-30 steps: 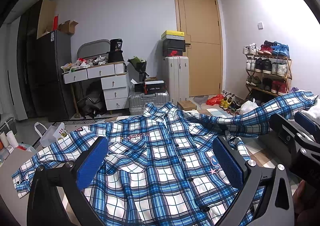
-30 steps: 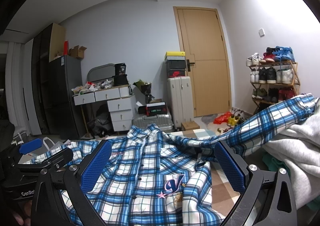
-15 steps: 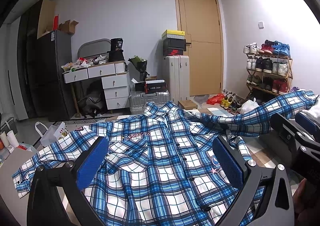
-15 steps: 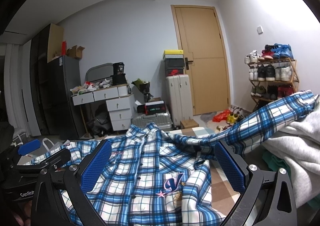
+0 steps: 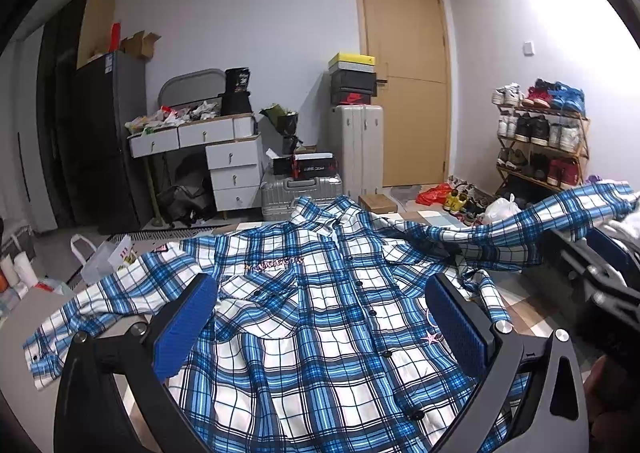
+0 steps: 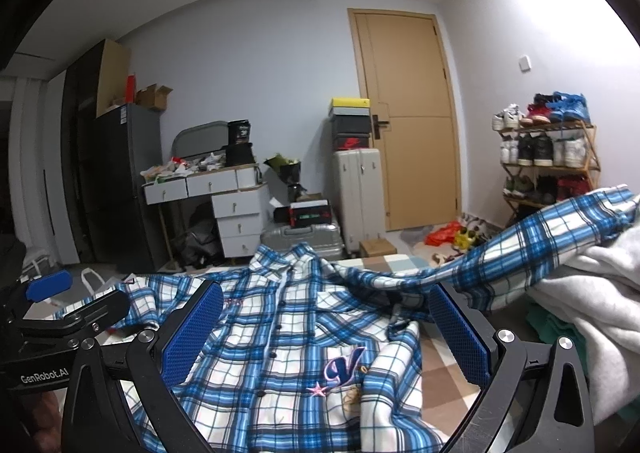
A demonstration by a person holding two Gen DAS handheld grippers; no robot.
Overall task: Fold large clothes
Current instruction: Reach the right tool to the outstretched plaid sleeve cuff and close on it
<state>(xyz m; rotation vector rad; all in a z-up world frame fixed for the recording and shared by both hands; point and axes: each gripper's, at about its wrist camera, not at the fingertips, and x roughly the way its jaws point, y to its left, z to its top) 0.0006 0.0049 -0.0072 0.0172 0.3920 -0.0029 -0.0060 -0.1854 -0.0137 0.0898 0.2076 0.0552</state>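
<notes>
The blue plaid shirt (image 5: 320, 317) lies button-side up on the table, collar far, hem near, long axis running near to far; 1 sleeve stretches left, the other right onto a grey garment (image 6: 592, 293); the left gripper (image 5: 320, 329) and right gripper (image 6: 326, 337) hover above it, jaws wide, holding nothing.

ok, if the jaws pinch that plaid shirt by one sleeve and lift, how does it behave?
The plaid shirt is probably floppy: it lies wrinkled. Its right sleeve drapes over the grey pile, so it may drag. Likely light.
</notes>
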